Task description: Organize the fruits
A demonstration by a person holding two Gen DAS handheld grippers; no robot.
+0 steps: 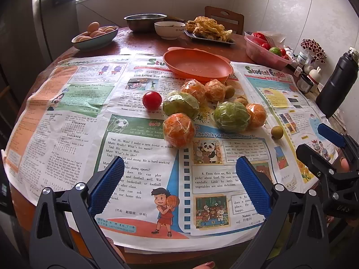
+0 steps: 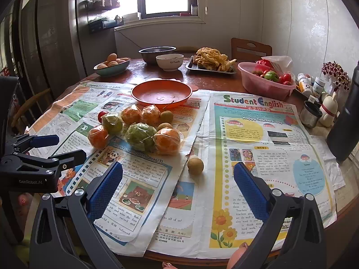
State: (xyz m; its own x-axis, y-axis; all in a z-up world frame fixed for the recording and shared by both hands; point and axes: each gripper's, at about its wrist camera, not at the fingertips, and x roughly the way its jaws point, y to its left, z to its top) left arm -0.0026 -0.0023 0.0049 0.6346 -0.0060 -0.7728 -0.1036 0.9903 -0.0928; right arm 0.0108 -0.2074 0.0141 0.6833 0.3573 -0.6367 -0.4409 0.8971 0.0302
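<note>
Nothing has gone into the orange plastic dish [image 1: 197, 66] yet, as far as I can see from here; its inside looks bare apart from a few wet marks. It sits on the newspaper [image 1: 134, 152] that covers the middle of the round wooden table [image 1: 139, 42].

All the fruit lies loose on the paper just in front of that dish. There are four film-wrapped oranges, the nearest one [image 1: 178, 130] closest to the left hand-held gripper [image 1: 179, 186], two film-wrapped green citrus fruits [image 1: 180, 104] and [image 1: 231, 116], a red tomato [image 1: 152, 100] off to their left, and a few small brown round fruits, probably longans. One of those [image 2: 195, 166] has strayed from the pile and sits alone, near the right hand-held gripper [image 2: 178, 188].

Both hand-held grippers hang tilted down over the near edge of the table with their blue pads spread wide and nothing between them. Neither touches any fruit.

So I would judge the job as not begun: every piece is left to gather, presumably into the dish. The pink basin [image 2: 264, 85] at the back already holds tomatoes and a green fruit, but whether it belongs to this job I cannot tell.
</note>
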